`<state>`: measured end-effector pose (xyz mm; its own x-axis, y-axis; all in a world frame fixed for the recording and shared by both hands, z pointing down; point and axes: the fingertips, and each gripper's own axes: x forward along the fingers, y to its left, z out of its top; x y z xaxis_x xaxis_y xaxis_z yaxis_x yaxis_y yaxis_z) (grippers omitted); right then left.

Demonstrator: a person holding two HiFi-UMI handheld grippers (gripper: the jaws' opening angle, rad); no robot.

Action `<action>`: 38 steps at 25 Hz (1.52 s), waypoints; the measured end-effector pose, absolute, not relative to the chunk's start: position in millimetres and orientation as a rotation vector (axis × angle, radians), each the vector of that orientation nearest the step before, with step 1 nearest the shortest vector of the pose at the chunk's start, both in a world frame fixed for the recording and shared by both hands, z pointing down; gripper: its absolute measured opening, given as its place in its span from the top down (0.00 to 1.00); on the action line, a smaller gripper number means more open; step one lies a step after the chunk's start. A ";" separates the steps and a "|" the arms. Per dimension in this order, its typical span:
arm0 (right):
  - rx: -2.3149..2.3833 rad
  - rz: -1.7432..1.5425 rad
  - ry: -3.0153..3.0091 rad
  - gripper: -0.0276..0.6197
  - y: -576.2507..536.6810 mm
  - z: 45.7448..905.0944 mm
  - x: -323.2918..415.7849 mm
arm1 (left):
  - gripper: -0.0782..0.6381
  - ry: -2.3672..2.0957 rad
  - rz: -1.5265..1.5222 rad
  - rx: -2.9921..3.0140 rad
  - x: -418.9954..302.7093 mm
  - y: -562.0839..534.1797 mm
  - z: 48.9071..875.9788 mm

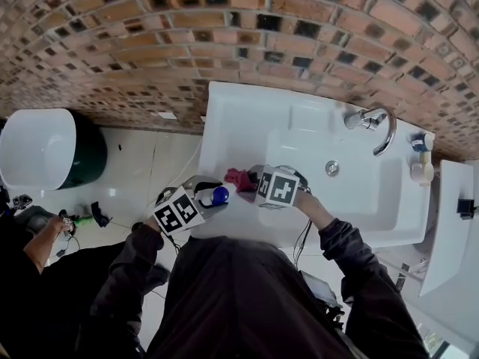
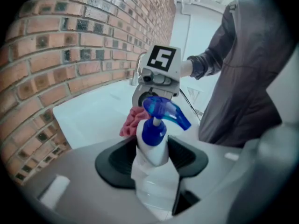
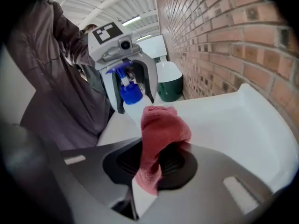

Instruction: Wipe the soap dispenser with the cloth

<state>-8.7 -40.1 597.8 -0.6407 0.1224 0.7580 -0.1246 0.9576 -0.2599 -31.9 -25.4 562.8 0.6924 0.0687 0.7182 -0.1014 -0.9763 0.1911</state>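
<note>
The brick wall (image 1: 224, 36) is running along the far side, and the white sink (image 1: 247, 118) is sitting below it, acting as the surface under the work. The person is leaning over its near edge. The left gripper (image 2: 150, 158) is holding its jaws closed on the dispenser (image 2: 153, 132), pinching the white body just below the blue pump, and is keeping it in the air over the sink's near left corner. The right gripper (image 3: 154, 164) is clamping its jaws on a fold of the pink cloth (image 3: 161, 129), which is bunching up out of them just right of the dispenser. Whether cloth and bottle are touching cannot be told.

The wipe is probably just starting. The risks are looking like these: the smooth bottle is being gripped high up, so a firm push from the cloth could be twisting or sliding it out and dropping it into the sink. Rubbing over the pump could be squirting soap. The cloth, pinched by one fold only, could be pulling free.
</note>
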 end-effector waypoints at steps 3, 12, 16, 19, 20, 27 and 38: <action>-0.026 0.290 -2.161 0.85 -42.2 619.4 -14.0 | 0.58 -0.021 1.140 2.689 -31.8 -25.8 562.9; -0.010 0.208 -2.105 0.85 -49.6 605.9 -1.6 | 0.58 -0.154 1.181 2.671 -34.4 -24.5 566.2; -0.063 -0.050 -2.078 0.85 -59.3 579.9 -0.5 | 0.58 -0.334 1.133 2.650 -41.3 -29.4 555.7; -0.157 -0.250 -2.011 0.85 -55.7 575.2 -5.5 | 0.58 -0.500 1.121 2.575 -54.5 -29.8 548.8; -0.186 -0.301 -1.988 0.85 -53.1 575.4 -6.8 | 0.58 -0.559 1.120 2.536 -59.6 -27.6 548.7; -0.253 -0.381 -1.921 0.85 -27.8 576.0 2.6 | 0.71 -0.769 1.047 2.424 -68.0 -23.0 550.4; -0.224 -0.101 -2.112 0.85 38.5 570.1 -17.6 | 0.75 -0.745 1.116 2.492 -65.1 -43.2 551.2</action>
<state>-17.6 38.5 570.1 -0.5103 0.1192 0.8517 0.1998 0.9797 -0.0174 -65.1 -43.2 551.2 0.5614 -0.3314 0.7583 -0.5731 -0.8167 0.0673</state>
